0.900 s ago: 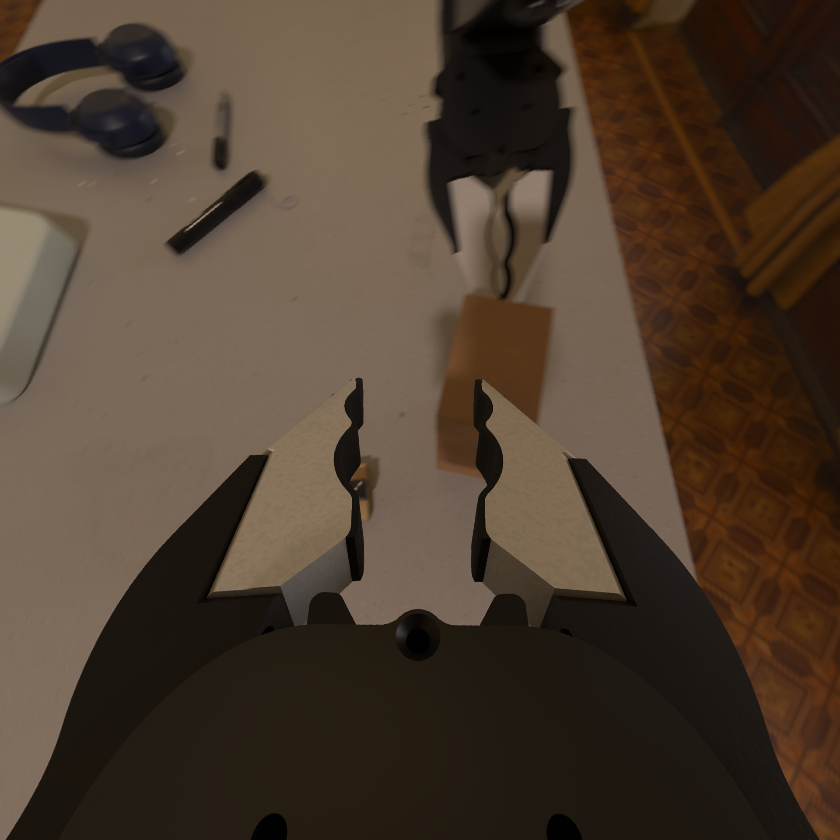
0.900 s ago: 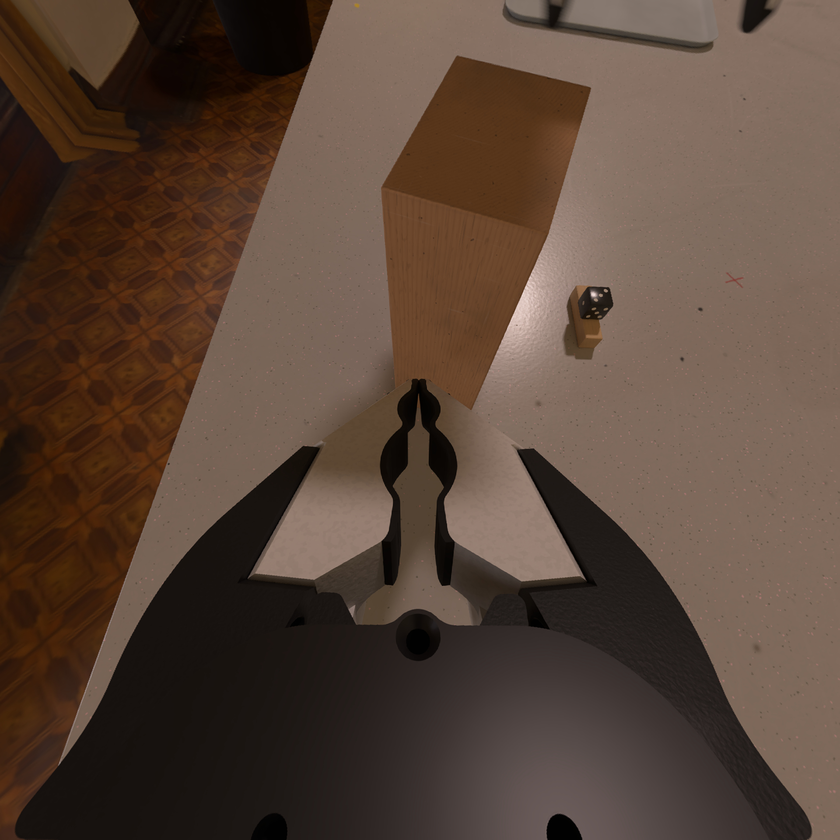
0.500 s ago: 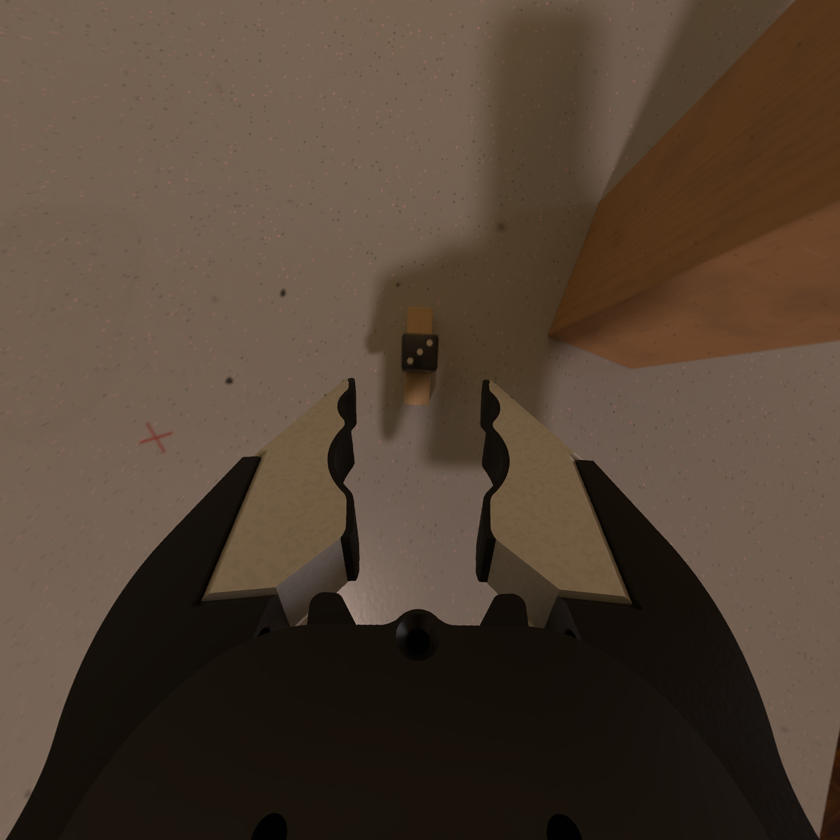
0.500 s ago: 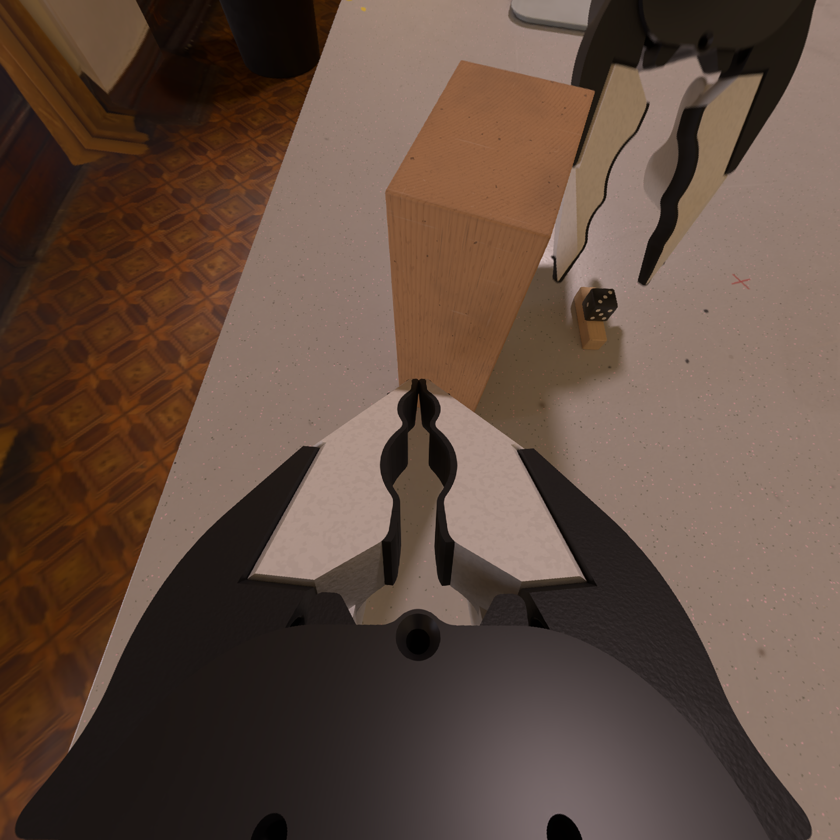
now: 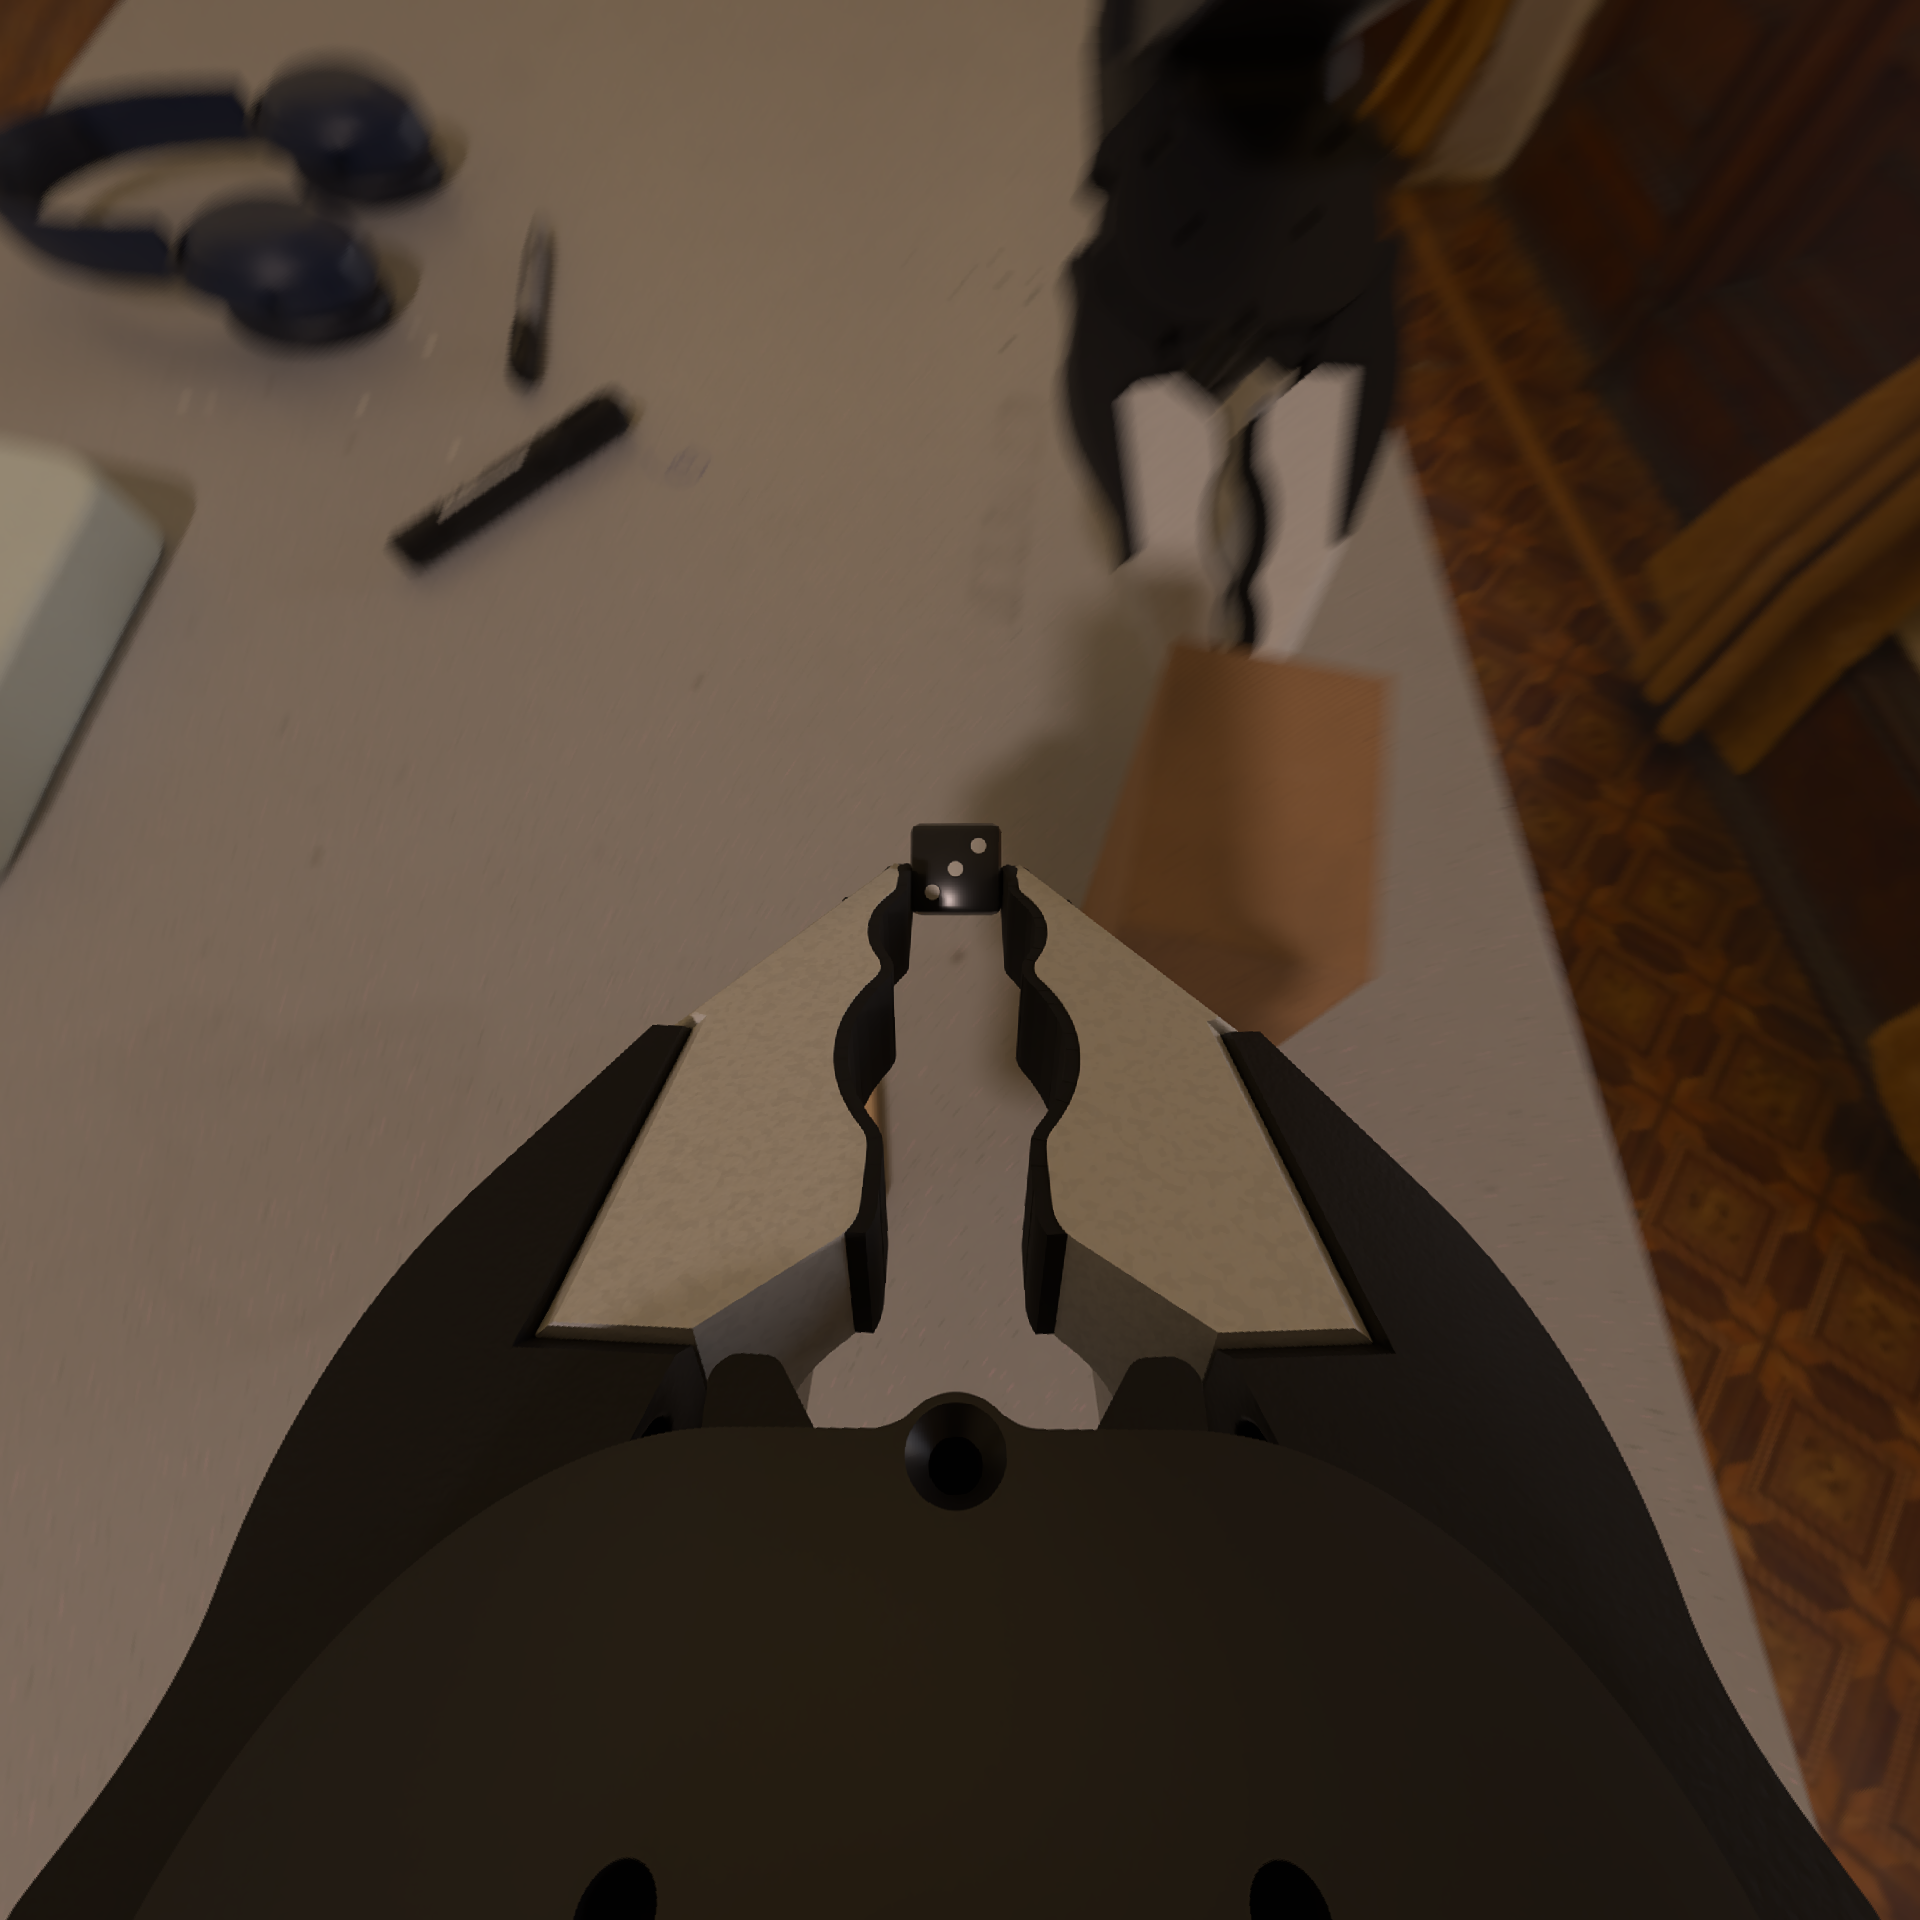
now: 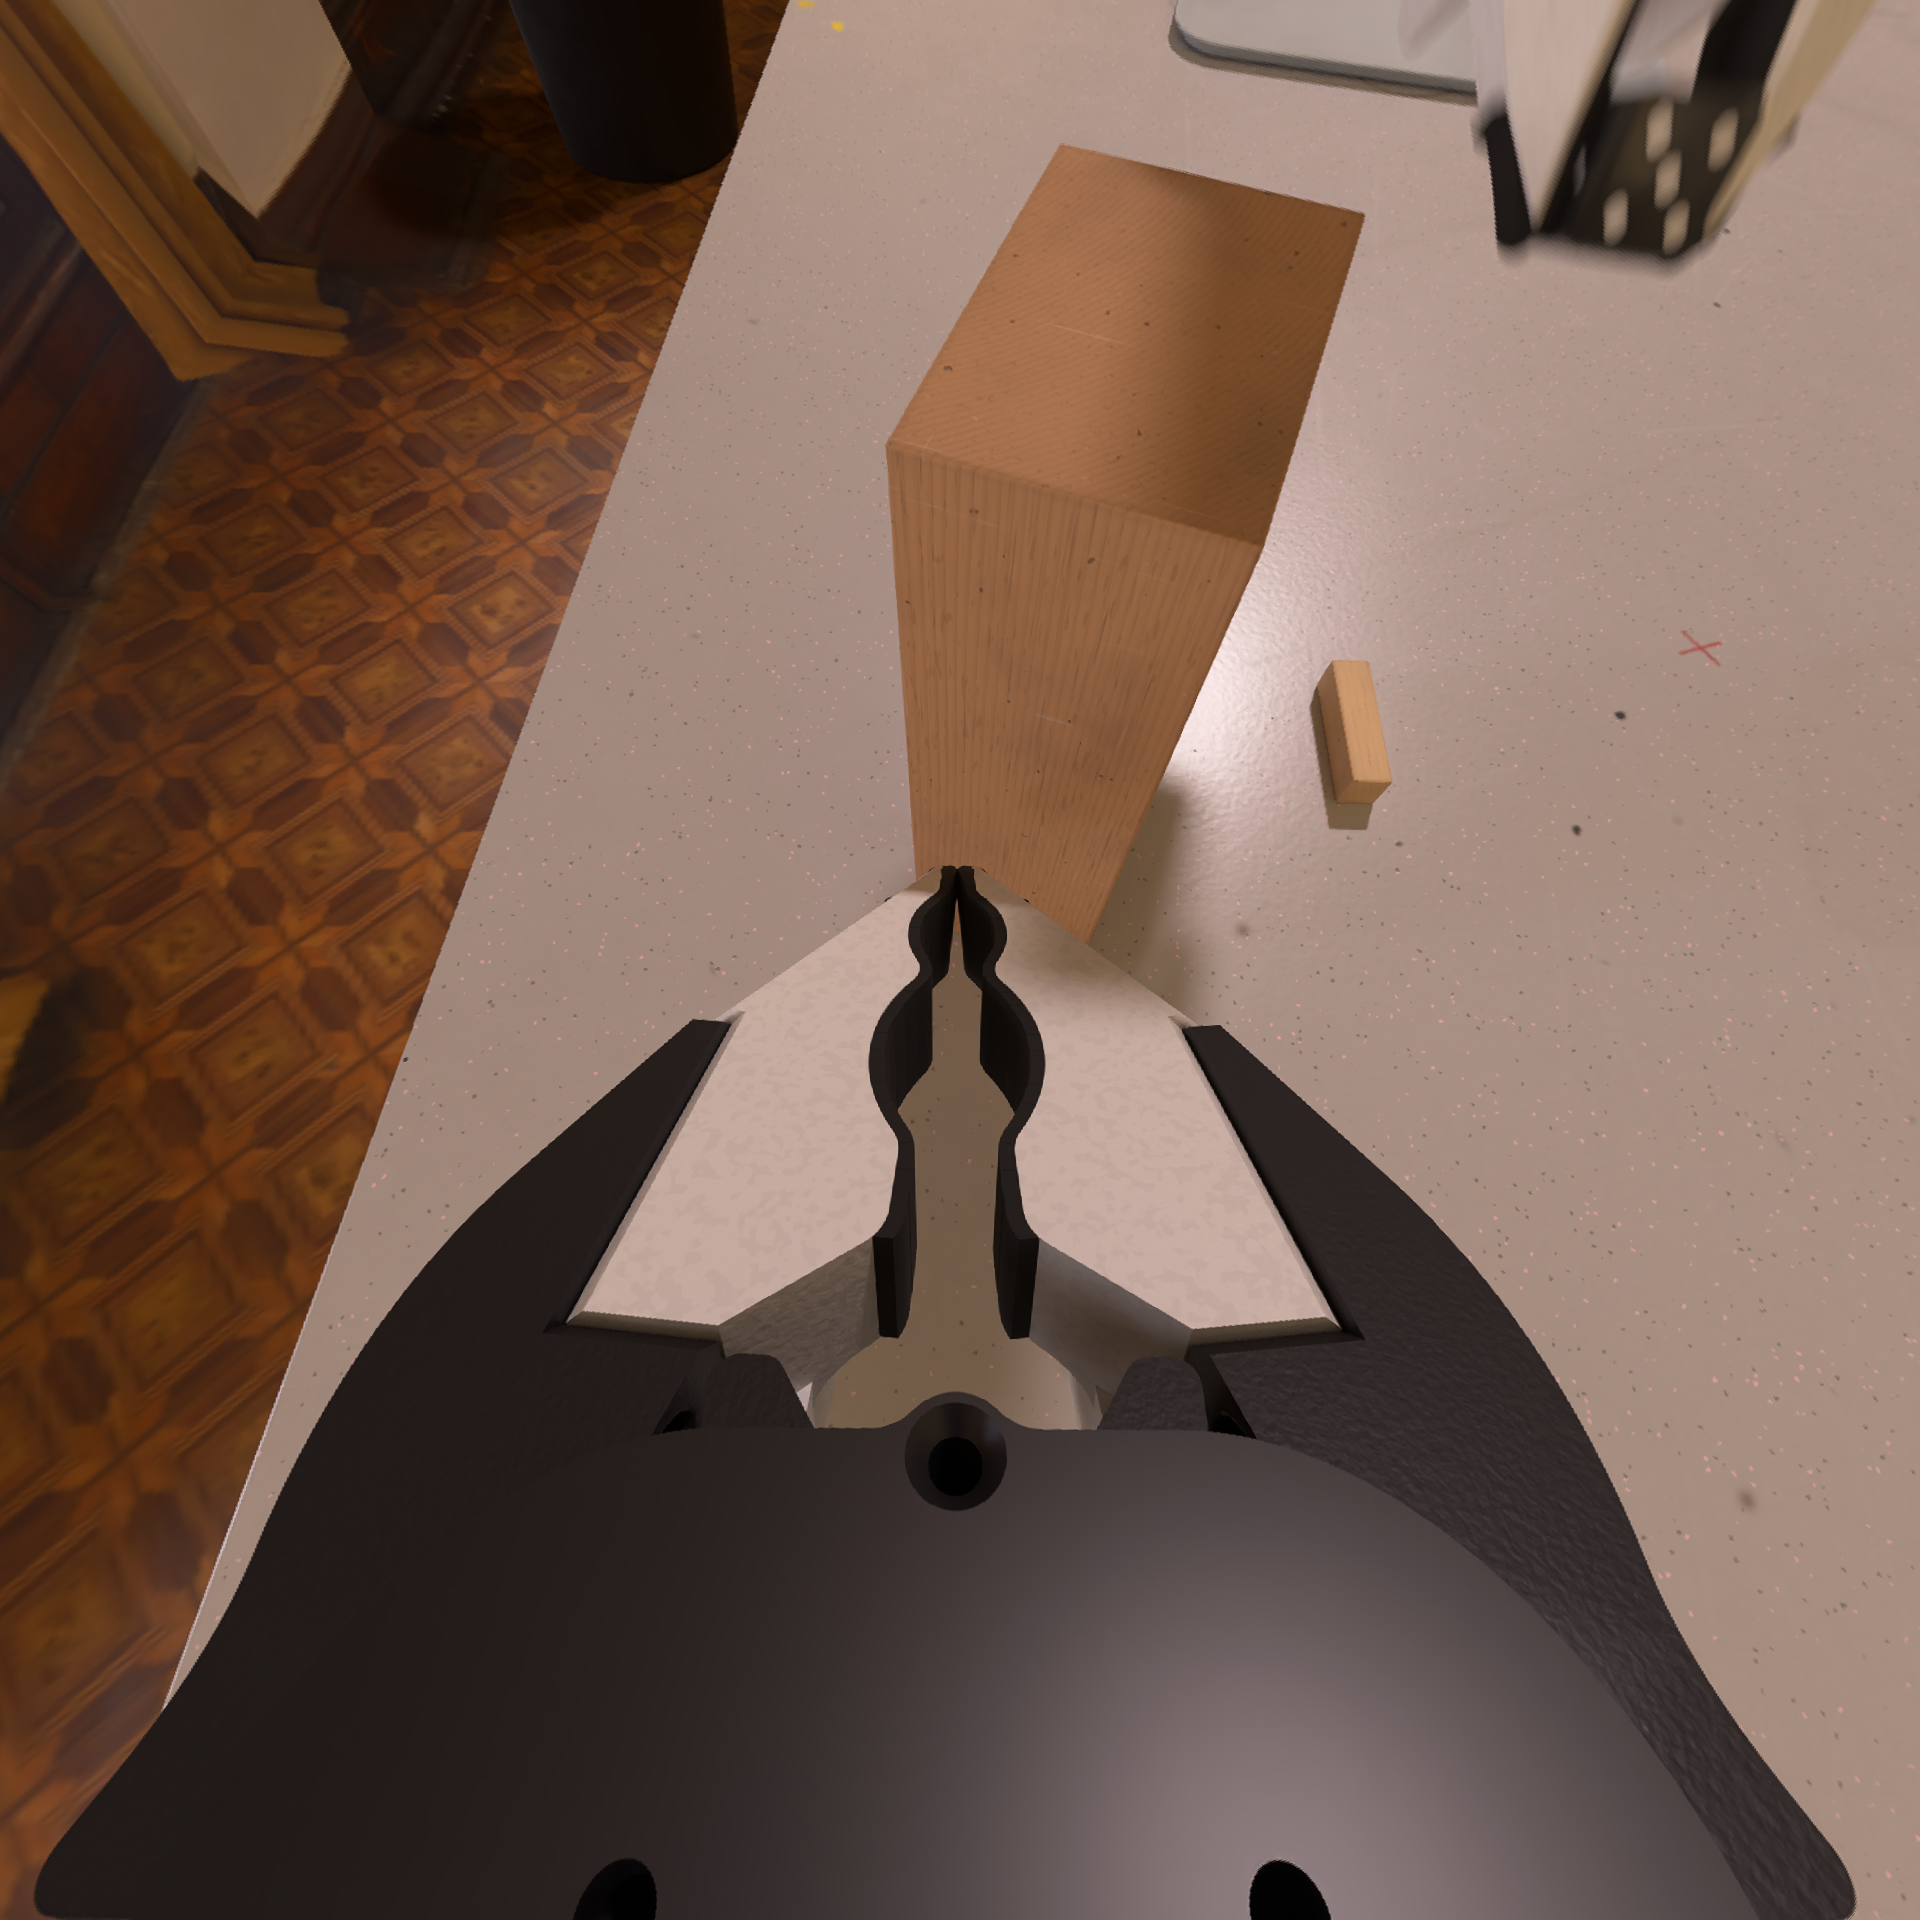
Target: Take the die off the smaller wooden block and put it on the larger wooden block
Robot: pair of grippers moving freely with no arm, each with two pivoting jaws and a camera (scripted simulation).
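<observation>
Left wrist view: left gripper (image 5: 955,891) pinching die (image 5: 955,871) at the very fingertips; die lifted clear of table (image 5: 416,935).
Big block: big block (image 5: 1262,821) ahead and to the right of the die, upright, top face bare, blurred.
Right gripper, far: right gripper (image 5: 1236,582) beyond the block, tips just behind its far top edge, pressed together.
Clutter: headphones (image 5: 239,239), two pens (image 5: 514,473), far left, well apart from the work.
Right wrist view: right gripper (image 6: 957,883) tips pressed together, empty, low beside the near base of the big block (image 6: 1081,582).
Small block: small block (image 6: 1354,730) flat on table (image 6: 1558,1039), just right of the big block, top bare, die gone from it.
Die, here: die (image 6: 1652,187) aloft at upper right in the left gripper (image 6: 1642,156), blurred, higher than the block's top and off to its right.
Key relation: left gripper is the carrier; my read, the die must go sideways toward the big block's top, then down.
Risk: shallow fingertip hold; die could slip.
</observation>
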